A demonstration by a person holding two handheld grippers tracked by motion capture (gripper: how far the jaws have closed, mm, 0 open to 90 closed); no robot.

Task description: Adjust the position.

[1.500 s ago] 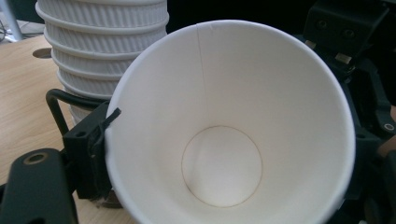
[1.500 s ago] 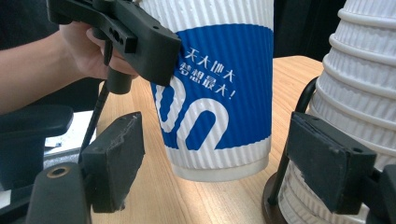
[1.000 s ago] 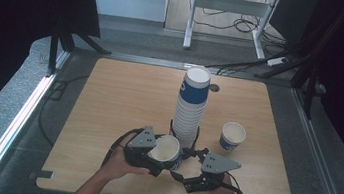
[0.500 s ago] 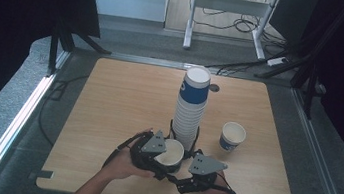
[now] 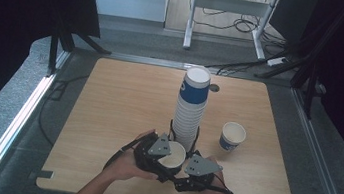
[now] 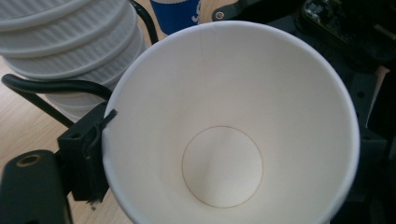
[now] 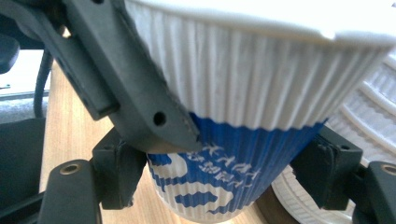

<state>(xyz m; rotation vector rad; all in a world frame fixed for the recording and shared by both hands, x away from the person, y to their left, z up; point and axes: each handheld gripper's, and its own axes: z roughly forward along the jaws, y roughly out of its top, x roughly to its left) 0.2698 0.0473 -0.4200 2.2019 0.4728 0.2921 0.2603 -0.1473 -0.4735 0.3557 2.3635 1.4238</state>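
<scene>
White and blue ribbed paper: that is the cup (image 5: 173,155) passing between the two claws near the front edge of the desk (image 5: 109,99). The left claw (image 5: 161,157) has one black jaw on the cup's rim, its tip over the lip, as the left claw's own view shows with the cup (image 6: 233,130) gaping open right in front of it. Its jaws have just been opening, and whether they still pinch the rim I cannot tell.

The right claw (image 5: 182,168) comes at the same cup from the other side. In its own view the cup (image 7: 233,154) sits between its two black jaws, low on the blue printed band, with the left claw's jaw lying across the white ribbing above. Its jaws have just been closing onto the cup, and both pads look pressed against the wall.

Just beyond both claws rises a tall stack of cups (image 5: 190,110), held in a black wire stand. A single cup (image 5: 232,136) stands upright to the right of the right claw, well apart.
</scene>
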